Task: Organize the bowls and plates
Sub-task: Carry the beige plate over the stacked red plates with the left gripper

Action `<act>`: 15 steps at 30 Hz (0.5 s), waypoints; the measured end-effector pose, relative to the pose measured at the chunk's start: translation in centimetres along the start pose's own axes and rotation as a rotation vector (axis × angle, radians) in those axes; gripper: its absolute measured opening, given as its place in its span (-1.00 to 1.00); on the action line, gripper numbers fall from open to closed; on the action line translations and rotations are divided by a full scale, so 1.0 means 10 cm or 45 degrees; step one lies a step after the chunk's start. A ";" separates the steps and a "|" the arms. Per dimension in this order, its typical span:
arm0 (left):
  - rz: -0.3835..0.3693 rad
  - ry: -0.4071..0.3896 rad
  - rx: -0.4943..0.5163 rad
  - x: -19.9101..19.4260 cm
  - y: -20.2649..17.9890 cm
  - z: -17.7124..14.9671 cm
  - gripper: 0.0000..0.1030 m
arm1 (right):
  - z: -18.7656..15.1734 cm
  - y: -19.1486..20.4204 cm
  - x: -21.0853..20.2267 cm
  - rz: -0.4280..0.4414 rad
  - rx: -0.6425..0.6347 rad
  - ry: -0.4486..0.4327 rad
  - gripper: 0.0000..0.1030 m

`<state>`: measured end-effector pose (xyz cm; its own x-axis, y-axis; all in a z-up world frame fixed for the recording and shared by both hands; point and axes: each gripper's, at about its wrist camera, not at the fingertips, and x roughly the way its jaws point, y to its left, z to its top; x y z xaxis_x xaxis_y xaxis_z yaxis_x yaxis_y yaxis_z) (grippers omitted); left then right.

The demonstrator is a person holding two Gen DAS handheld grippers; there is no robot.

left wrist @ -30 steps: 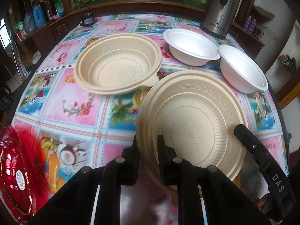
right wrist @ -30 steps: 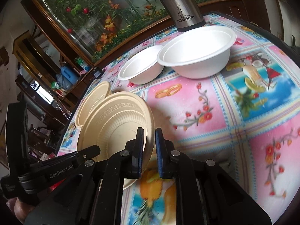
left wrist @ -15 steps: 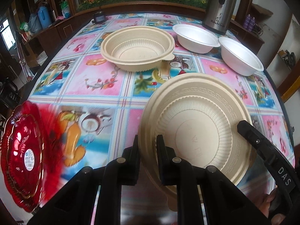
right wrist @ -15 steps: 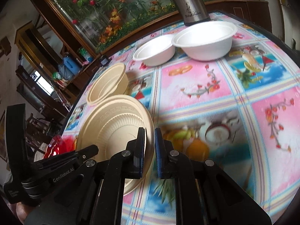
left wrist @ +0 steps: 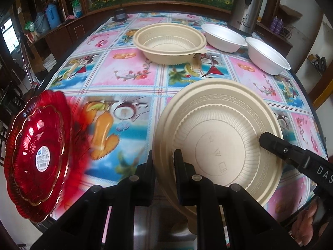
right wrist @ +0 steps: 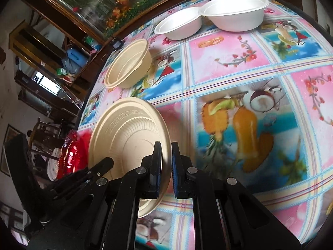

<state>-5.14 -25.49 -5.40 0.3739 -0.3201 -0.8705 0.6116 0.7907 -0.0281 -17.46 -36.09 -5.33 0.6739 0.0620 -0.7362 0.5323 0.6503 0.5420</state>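
My left gripper (left wrist: pixel 164 160) is shut on the left rim of a beige ribbed bowl (left wrist: pixel 218 137), held above the table's near edge. My right gripper (right wrist: pixel 166 156) is shut on the same beige bowl's (right wrist: pixel 129 133) opposite rim; its finger (left wrist: pixel 291 154) shows at the right in the left wrist view. A second beige bowl (left wrist: pixel 169 41) sits at the middle back, also seen in the right wrist view (right wrist: pixel 129 68). Two white bowls (left wrist: pixel 223 37) (left wrist: pixel 267 55) sit at the back right. A red glass plate (left wrist: pixel 37 154) lies at the near left edge.
A steel kettle (left wrist: pixel 246 6) stands at the back right behind the white bowls. The table (left wrist: pixel 124 73) has a fruit-patterned pink and blue cloth. Wooden cabinets and an aquarium stand behind it. A small dark object (left wrist: pixel 119 14) sits at the far edge.
Both grippers have pulled back toward the near edge with the beige bowl held between them. The other bowls look farther away and the red plate has come more into view.
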 end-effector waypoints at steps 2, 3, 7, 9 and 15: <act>-0.004 -0.009 -0.011 -0.05 0.06 -0.02 -0.70 | -0.02 0.08 0.01 0.007 -0.014 0.002 -0.85; -0.006 -0.015 -0.014 -0.07 0.09 -0.03 -0.70 | -0.03 0.13 0.00 0.012 -0.024 -0.004 -0.85; -0.010 -0.053 -0.039 -0.21 0.24 -0.02 -0.70 | -0.04 0.32 -0.01 0.034 -0.068 -0.022 -0.85; -0.009 -0.072 -0.045 -0.27 0.31 -0.01 -0.70 | -0.04 0.43 -0.03 0.044 -0.086 -0.030 -0.84; -0.006 -0.134 -0.080 -0.49 0.54 0.02 -0.70 | -0.01 0.74 -0.09 0.074 -0.157 -0.060 -0.84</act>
<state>-3.55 -19.75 -1.23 0.4442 -0.3741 -0.8141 0.5699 0.8191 -0.0654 -14.20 -31.25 -0.77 0.7265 0.0686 -0.6838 0.4267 0.7350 0.5270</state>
